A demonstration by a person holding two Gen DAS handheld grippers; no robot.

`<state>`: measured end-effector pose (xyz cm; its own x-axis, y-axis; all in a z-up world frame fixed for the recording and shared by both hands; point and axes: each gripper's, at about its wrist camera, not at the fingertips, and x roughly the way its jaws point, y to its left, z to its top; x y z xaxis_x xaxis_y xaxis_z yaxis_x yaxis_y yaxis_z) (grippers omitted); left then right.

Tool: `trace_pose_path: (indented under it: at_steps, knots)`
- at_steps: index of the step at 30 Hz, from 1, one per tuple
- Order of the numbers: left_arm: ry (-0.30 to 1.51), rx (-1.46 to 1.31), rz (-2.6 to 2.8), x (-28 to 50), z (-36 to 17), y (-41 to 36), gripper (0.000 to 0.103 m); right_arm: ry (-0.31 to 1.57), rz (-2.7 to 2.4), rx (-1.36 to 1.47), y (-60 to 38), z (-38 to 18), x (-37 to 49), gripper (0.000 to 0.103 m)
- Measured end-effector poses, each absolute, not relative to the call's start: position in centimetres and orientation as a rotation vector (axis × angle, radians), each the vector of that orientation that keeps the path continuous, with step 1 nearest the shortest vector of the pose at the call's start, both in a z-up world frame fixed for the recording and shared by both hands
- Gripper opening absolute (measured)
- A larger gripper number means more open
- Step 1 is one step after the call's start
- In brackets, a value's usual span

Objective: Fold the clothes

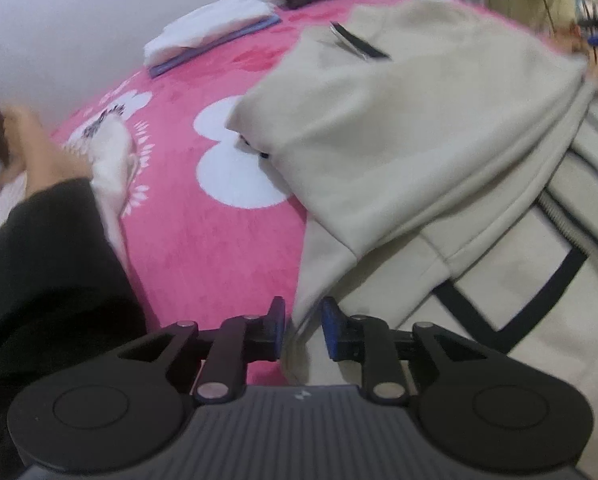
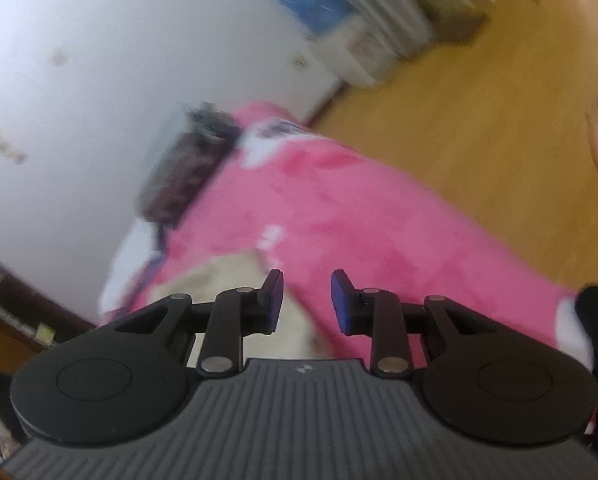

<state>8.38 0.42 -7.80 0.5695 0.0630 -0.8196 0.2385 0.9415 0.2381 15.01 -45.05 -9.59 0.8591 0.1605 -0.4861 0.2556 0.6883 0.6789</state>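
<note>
Both your grippers hang empty over the bed, a fold just laid.

The beige jacket (image 1: 399,128) lies doubled on the pink blanket (image 1: 219,248); left gripper (image 1: 304,330) and right gripper (image 2: 306,302) jaws stand slightly apart, nothing between, free to regrasp.

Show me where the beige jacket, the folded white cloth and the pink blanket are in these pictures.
beige jacket (image 1: 399,128): left wrist view, on its folded-over upper panel.
folded white cloth (image 1: 211,28): left wrist view, middle of its top layer.
pink blanket (image 2: 359,220): right wrist view, on a bare pink stretch.
</note>
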Motion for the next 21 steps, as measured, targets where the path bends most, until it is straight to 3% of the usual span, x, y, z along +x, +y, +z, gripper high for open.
trace_pose_path:
  at_steps: [5,12,21]
  knots:
    - [0.896,0.216,-0.101,8.1,-5.5,1.1,0.022,0.590,0.142,0.486,-38.1,-6.5,15.6,0.024]
    - [0.918,0.102,-0.050,11.0,-8.4,0.8,0.022,0.852,0.102,0.051,-29.8,-11.6,19.2,0.020]
    - [0.932,0.026,-0.072,10.2,-9.6,2.1,0.023,0.710,0.500,-0.173,-16.6,-2.7,20.2,0.027]
